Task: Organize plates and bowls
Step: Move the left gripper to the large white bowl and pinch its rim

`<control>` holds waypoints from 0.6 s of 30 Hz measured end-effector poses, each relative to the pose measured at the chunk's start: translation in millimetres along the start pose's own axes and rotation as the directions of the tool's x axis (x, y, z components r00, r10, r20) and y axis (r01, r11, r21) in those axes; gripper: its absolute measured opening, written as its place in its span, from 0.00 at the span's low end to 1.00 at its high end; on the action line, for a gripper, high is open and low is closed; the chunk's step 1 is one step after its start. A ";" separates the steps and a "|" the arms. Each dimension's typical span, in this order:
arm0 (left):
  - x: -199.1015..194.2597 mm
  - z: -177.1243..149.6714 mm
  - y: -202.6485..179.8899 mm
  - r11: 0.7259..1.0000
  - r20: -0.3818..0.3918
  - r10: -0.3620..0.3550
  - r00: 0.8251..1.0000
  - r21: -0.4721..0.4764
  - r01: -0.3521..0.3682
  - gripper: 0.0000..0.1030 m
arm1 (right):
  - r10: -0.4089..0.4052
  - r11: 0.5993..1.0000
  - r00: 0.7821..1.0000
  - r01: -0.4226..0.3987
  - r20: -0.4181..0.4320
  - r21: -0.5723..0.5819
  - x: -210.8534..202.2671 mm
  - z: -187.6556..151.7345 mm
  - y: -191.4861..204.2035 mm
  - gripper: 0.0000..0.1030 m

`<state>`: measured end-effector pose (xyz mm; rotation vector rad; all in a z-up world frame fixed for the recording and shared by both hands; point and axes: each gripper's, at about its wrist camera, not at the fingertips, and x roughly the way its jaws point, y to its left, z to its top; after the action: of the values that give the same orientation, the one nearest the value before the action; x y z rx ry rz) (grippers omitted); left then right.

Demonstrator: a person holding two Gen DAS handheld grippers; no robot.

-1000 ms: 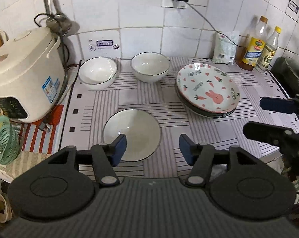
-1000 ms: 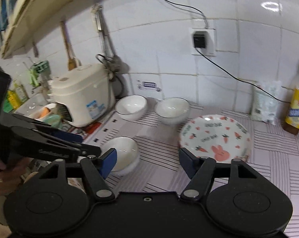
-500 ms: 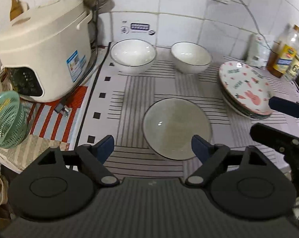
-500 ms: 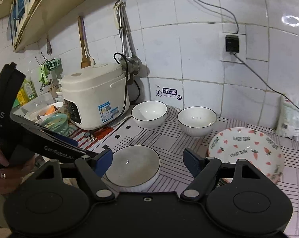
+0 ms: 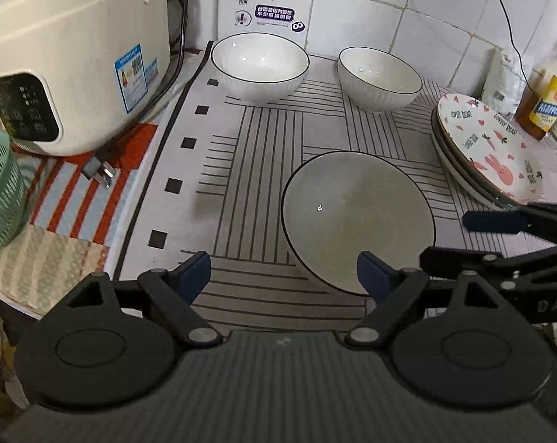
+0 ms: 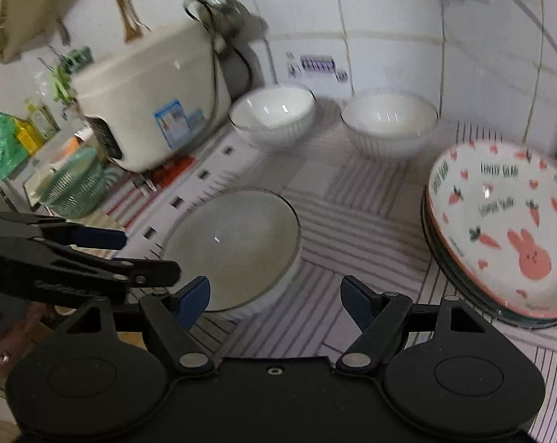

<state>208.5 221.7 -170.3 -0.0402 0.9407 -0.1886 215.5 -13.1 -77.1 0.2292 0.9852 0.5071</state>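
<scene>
Left gripper (image 5: 283,271) seen spread wide, nothing grasped, hung above worktop's front edge; its right finger pad (image 5: 371,274) just over near rim of grey bowl (image 5: 357,217). Right gripper (image 6: 274,297) likewise released, empty, held over striped mat (image 5: 267,140) between grey bowl and plate stack (image 6: 507,236). Grey bowl found near worktop's front edge. Two white bowls (image 5: 260,66) (image 5: 380,77) set side by side, apart, along back edge by tiled wall. Plate stack, rabbit-and-carrot plate on top, located toward right edge. Rice cooker (image 5: 68,59) placed at back left corner.
</scene>
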 end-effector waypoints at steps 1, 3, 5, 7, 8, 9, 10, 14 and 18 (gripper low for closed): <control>1.4 0.6 0.8 1.000 -0.003 -0.004 1.000 -0.005 0.004 0.82 | 0.010 1.000 1.000 -0.009 -0.014 0.012 3.4 0.4 -2.1 0.79; 4.3 1.3 1.8 1.000 -0.010 -0.012 1.000 -0.016 0.012 0.80 | 0.031 0.999 0.999 -0.030 -0.041 0.034 9.8 1.6 -5.3 0.79; 7.6 3.0 2.5 0.999 -0.018 -0.021 1.000 -0.026 0.021 0.70 | 0.050 0.997 0.997 -0.046 -0.060 0.054 15.6 2.7 -8.1 0.74; 12.2 3.8 3.1 0.999 -0.041 -0.025 0.999 -0.036 0.024 0.43 | 0.075 0.994 0.995 -0.068 -0.073 0.084 20.5 4.6 -12.3 0.66; 16.1 4.0 3.4 0.999 -0.058 -0.031 0.998 -0.040 0.029 0.35 | 0.089 0.992 0.993 -0.081 -0.078 0.101 22.6 5.7 -15.4 0.54; 18.5 4.3 4.6 0.998 -0.066 -0.040 0.997 -0.053 0.036 0.32 | 0.102 0.989 0.991 -0.092 -0.086 0.113 25.6 7.0 -17.5 0.48; 20.2 4.7 5.8 0.997 -0.072 -0.052 0.996 -0.068 0.047 0.27 | 0.115 0.987 0.989 -0.103 -0.095 0.123 28.5 7.6 -19.1 0.42; 24.4 6.9 6.1 0.990 -0.082 -0.093 0.992 -0.110 0.084 0.16 | 0.123 0.985 0.987 -0.108 -0.107 0.135 34.3 9.3 -17.8 0.29; 24.4 8.9 2.5 0.991 -0.094 -0.072 0.993 -0.121 0.061 0.15 | 0.091 0.986 0.989 -0.072 -0.118 0.152 37.5 12.9 -14.7 0.27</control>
<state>230.1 219.4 -184.8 -0.1727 1.0485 -0.1982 247.6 -6.2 -103.7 0.3750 1.1406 0.5291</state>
